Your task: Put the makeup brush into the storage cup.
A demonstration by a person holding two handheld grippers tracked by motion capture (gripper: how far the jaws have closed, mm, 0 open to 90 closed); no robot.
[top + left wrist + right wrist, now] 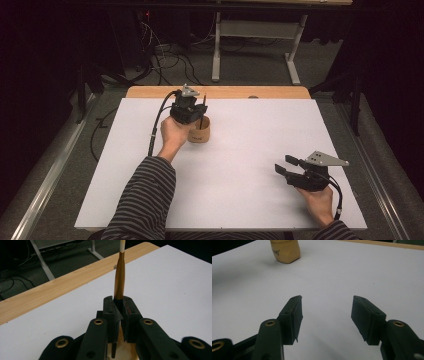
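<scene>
A round wooden cup (pixel 199 131) stands on the white sheet (pixel 250 145), left of the middle. Directly above it my left gripper (pixel 197 114) is shut on a slim brush (pixel 203 107), whose lower end goes down into the cup. In the left gripper view the brush's golden-brown handle (pixel 119 282) rises from between the closed jaws of the left gripper (pixel 117 301) and ends in a white tip. Near the front right of the sheet my right gripper (pixel 285 165) is open, nothing between its fingers. In the right gripper view, the cup (pixel 285 251) stands far beyond the spread jaws of the right gripper (pixel 327 302).
The white sheet covers most of the wooden table, whose bare far edge (pixel 225 92) shows behind it. Past the table are a white desk frame (pixel 216 50) and loose cables (pixel 170 55) on the floor. A metal rail (pixel 50 165) runs along the left side.
</scene>
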